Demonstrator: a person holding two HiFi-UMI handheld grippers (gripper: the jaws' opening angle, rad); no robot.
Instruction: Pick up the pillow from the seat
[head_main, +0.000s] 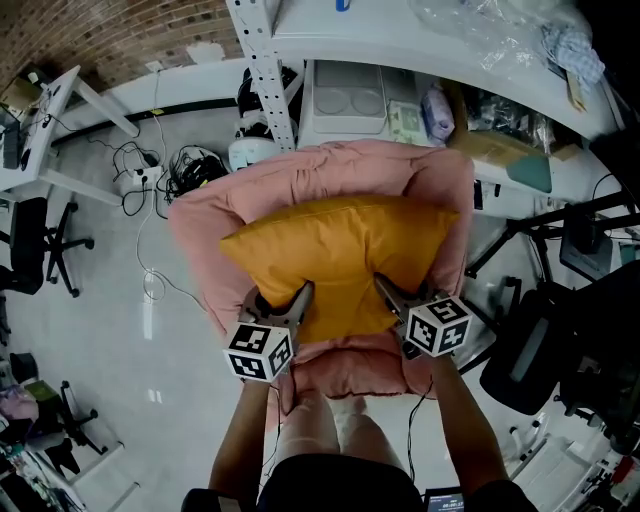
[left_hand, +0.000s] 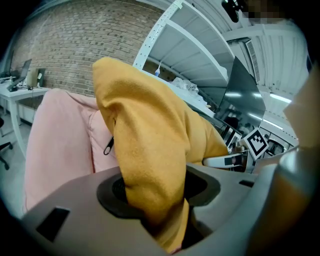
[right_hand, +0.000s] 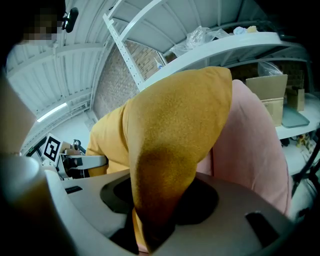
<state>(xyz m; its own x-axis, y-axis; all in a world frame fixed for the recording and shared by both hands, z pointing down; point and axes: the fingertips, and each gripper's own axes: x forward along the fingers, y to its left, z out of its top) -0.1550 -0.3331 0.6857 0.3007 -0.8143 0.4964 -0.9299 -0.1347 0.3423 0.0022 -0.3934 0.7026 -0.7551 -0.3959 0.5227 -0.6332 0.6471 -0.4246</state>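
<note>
Mustard fabric is bunched between the jaws of both tools. The left tool (head_main: 280, 296) is clamped on the near left corner of the pillow (head_main: 340, 255), and the right tool (head_main: 405, 294) is clamped on the near right corner. The pillow spreads over the middle of the pink seat (head_main: 330, 165), its near edge in the two grips and its far corners close to the padded back. I cannot tell whether the far part rests on the seat.

Each grip looks like a pinch of cover and a little filling, not the full thickness. I judge the main risk to be the cloth sliding out of one tool under the pillow's weight. The pillow would then swing from the other corner or drop back onto the seat. If one tool rises faster than the other, the pillow would tilt and load that corner. The far edge could also drag on the seat's raised rim, which would pull against both grips.

The pillow is rectangular with pointed corners. It is soft and plump, and its cover has a matte, fleecy nap. A dark zip pull (left_hand: 108, 146) hangs at its left seam. The seat is thick, plush and quilted, with a rolled rim round the back and sides. The tools are smooth grey plastic, each with a black-and-white marker cube.
</note>
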